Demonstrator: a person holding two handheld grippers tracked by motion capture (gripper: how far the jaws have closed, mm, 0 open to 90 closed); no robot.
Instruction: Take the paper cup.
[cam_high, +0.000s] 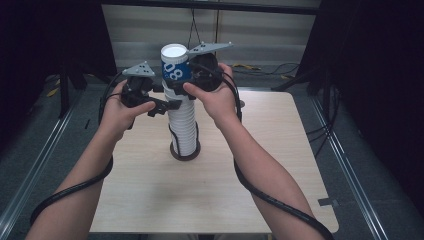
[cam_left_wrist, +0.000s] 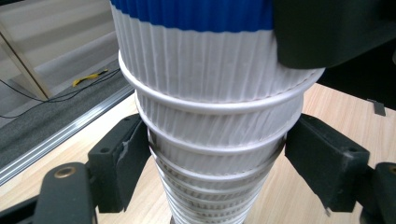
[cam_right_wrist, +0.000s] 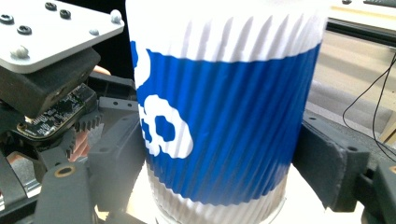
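So I'm at the bit where the top cup gets peeled off the pile. There's a tall stack of white ribbed paper cups (cam_high: 182, 125) standing upright in the middle of the pale wooden table (cam_high: 150, 200), its foot sitting in a dark round ring base (cam_high: 185, 151). The topmost one, a white ribbed paper cup with a blue band and white print (cam_high: 176, 65), is nested into the rest.

My right gripper (cam_right_wrist: 219, 158) has its two black jaws on either side of that blue-banded cup, and in the right gripper view the pads look pressed against the blue band. My left gripper (cam_left_wrist: 210, 158) sits lower down, jaws clamped on the white cups a few rims below the blue-banded one, squeezing the wall in a touch on one side. So: right pinching the top cup, left pinching the stack.

Next move, as I read it, is a straight pull upward with the right while the left holds the pile down. The ribbed sleeves probably grab each other, so a small twist might help, and I'd go easy on the squeeze since paper walls buckle.

The top cup's mouth looks plain white and empty from the high view. What's inside the lower cups, besides the cups nested into them, I can't tell.
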